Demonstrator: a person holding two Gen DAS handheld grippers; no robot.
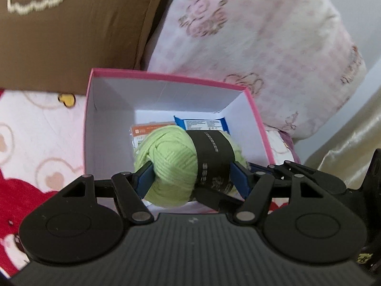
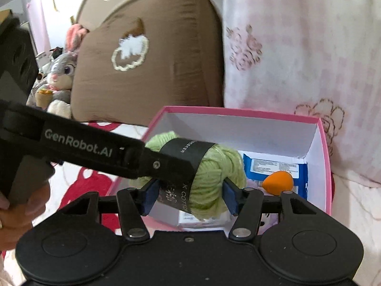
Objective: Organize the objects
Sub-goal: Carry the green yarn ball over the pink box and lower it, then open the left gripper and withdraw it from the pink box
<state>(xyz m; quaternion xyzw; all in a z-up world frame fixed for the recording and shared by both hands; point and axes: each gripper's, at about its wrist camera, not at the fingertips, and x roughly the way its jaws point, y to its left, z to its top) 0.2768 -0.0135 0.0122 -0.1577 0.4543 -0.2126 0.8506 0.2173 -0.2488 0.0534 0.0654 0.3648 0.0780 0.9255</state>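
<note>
Both the left tool (image 1: 190,178) and the right tool (image 2: 189,196) are clenched on the green yarn ball (image 1: 173,164), held above the pink box (image 1: 94,119); judged light, soft, compressible, best gripped beside its paper band (image 1: 213,152).

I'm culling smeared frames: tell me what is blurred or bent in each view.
Left wrist view: brown pillow and pink quilt smeared, yarn ball and box fairly sharp.
Right wrist view: pillow embroidery smeared, fisheye curves the box rim, orange sponge clear.
</note>
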